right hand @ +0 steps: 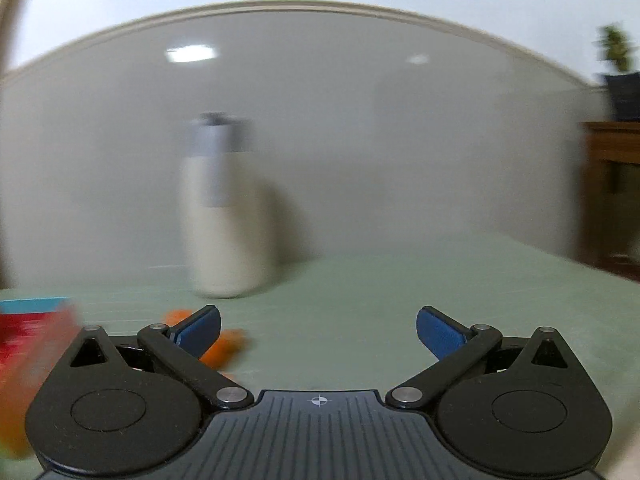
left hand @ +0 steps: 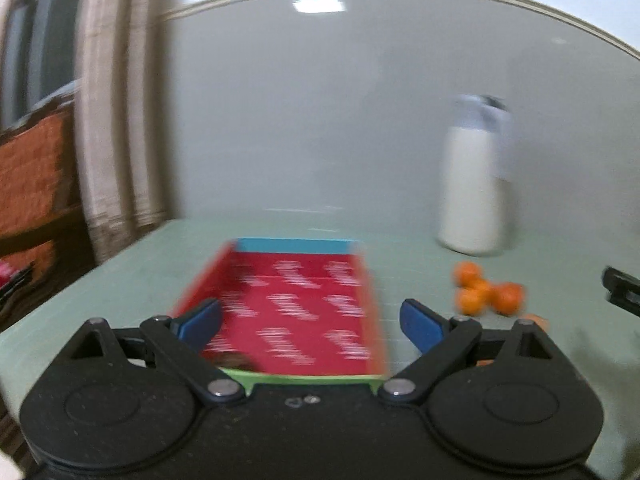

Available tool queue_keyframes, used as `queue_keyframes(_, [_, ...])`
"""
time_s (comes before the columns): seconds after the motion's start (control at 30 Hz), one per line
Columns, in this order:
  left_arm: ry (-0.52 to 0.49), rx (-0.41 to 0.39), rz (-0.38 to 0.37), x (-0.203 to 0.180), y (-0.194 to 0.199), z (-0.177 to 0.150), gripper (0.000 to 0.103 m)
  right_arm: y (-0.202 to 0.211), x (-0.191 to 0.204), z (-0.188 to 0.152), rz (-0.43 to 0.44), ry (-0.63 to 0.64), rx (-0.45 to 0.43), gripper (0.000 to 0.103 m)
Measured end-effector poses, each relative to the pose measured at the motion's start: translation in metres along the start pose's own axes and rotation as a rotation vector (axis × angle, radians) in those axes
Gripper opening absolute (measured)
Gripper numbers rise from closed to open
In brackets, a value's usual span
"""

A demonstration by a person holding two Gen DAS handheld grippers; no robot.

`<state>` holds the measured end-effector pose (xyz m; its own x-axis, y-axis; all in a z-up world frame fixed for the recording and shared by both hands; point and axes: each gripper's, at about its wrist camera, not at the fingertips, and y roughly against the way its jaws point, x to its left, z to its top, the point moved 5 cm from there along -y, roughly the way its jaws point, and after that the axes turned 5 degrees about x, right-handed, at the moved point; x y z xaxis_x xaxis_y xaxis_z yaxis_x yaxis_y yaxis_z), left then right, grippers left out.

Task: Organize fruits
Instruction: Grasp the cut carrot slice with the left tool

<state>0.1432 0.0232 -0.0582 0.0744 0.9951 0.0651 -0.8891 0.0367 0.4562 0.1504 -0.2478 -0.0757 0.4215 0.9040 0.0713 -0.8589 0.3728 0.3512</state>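
Left tongs (left hand: 310, 320) agape over green table (left hand: 400, 248); wall seemingly grey.

I see a red box (left hand: 296, 312) patterned with white marks, its far edge blue, its near edge green. The fruits (left hand: 486, 294) are orange, the bottle (left hand: 474, 184) cream with a grey top, the table (left hand: 400, 248) pale green.
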Motion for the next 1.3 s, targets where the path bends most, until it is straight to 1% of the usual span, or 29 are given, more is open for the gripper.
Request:
queue_keyframes(0.03, [-0.027, 0.008, -0.027, -0.016, -0.003, 0.001, 0.089, -0.001, -0.010, 0.000, -0.064, -0.016, 0.001, 0.103])
queue_keyframes(0.07, [-0.052, 0.018, -0.059, -0.034, -0.007, 0.002, 0.089, -0.003, -0.020, 0.001, -0.108, -0.030, 0.004, 0.103])
queue_keyframes(0.17, [-0.095, 0.053, -0.144, -0.079, -0.017, -0.001, 0.087, -0.007, -0.046, 0.002, -0.216, -0.049, 0.013, 0.103])
queue_keyframes(0.27, [-0.145, 0.086, -0.203, -0.117, -0.032, -0.005, 0.083, -0.006, -0.070, 0.003, -0.369, -0.055, -0.004, 0.103])
queue_keyframes(0.3, [-0.160, 0.097, -0.213, -0.126, -0.036, -0.007, 0.082, -0.005, -0.075, 0.004, -0.409, -0.054, -0.016, 0.103])
queue_keyframes(0.33, [-0.174, 0.104, -0.223, -0.135, -0.041, -0.008, 0.079, -0.004, -0.082, 0.007, -0.433, -0.055, -0.027, 0.103])
queue_keyframes(0.37, [-0.191, 0.112, -0.231, -0.144, -0.047, -0.009, 0.075, -0.002, -0.086, 0.008, -0.435, -0.057, -0.034, 0.103])
queue_keyframes(0.4, [-0.204, 0.120, -0.235, -0.150, -0.051, -0.010, 0.073, -0.001, -0.091, 0.009, -0.426, -0.063, -0.039, 0.103])
queue_keyframes(0.53, [-0.234, 0.145, -0.264, -0.178, -0.068, -0.012, 0.070, 0.007, -0.106, 0.009, -0.396, -0.097, -0.041, 0.103])
queue_keyframes(0.57, [-0.232, 0.159, -0.272, -0.182, -0.074, -0.012, 0.066, 0.008, -0.109, 0.010, -0.390, -0.109, -0.041, 0.103])
queue_keyframes(0.7, [-0.188, 0.229, -0.293, -0.191, -0.094, -0.015, 0.055, 0.007, -0.115, 0.016, -0.358, -0.145, -0.033, 0.103])
queue_keyframes(0.77, [-0.176, 0.250, -0.298, -0.194, -0.101, -0.016, 0.047, 0.011, -0.115, 0.017, -0.346, -0.157, -0.033, 0.103])
queue_keyframes(0.8, [-0.169, 0.263, -0.300, -0.195, -0.105, -0.018, 0.045, 0.010, -0.116, 0.019, -0.339, -0.161, -0.032, 0.103])
queue_keyframes(0.83, [-0.162, 0.273, -0.301, -0.196, -0.106, -0.019, 0.040, 0.009, -0.117, 0.020, -0.331, -0.166, -0.030, 0.103])
queue_keyframes(0.87, [-0.154, 0.285, -0.308, -0.197, -0.110, -0.020, 0.031, 0.009, -0.118, 0.021, -0.324, -0.171, -0.028, 0.103])
queue_keyframes(0.9, [-0.141, 0.298, -0.311, -0.197, -0.113, -0.022, 0.028, 0.008, -0.124, 0.022, -0.314, -0.176, -0.028, 0.103])
queue_keyframes(0.93, [-0.129, 0.291, -0.309, -0.197, -0.114, -0.022, 0.023, 0.008, -0.125, 0.022, -0.302, -0.183, -0.027, 0.103])
queue_keyframes(0.97, [-0.123, 0.286, -0.306, -0.195, -0.114, -0.022, 0.021, 0.009, -0.126, 0.022, -0.289, -0.192, -0.028, 0.103])
queue_keyframes(1.13, [-0.106, 0.277, -0.319, -0.193, -0.110, -0.022, 0.021, 0.010, -0.128, 0.022, -0.245, -0.229, -0.015, 0.103])
queue_keyframes(1.3, [-0.118, 0.194, -0.277, -0.183, -0.094, -0.012, 0.021, 0.010, -0.123, 0.021, -0.231, -0.209, -0.012, 0.103])
